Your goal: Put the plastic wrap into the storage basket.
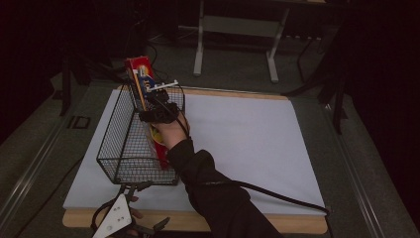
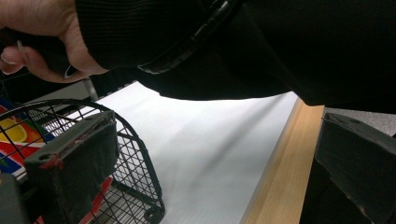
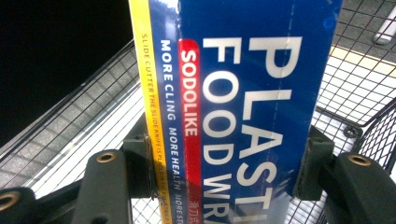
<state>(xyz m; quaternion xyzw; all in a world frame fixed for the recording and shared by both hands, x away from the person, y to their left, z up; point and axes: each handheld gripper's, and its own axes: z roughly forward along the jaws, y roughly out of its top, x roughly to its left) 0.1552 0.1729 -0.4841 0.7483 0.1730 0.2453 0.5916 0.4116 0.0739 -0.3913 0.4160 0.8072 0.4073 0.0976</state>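
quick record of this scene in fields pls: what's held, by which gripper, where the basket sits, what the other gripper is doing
held: plastic wrap box, long, blue, red and yellow
holder: right gripper, jaws shut on the box's sides
box place: inside the wire basket, one end sticking up above the rim
basket: on the white sheet, left part of the table
left gripper: jaws open, nothing between them, at the basket's near corner by the table edge

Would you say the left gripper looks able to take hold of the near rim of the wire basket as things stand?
Probably yes: the left gripper sits open just before the wire basket, one jaw already by its near corner, nothing between them.
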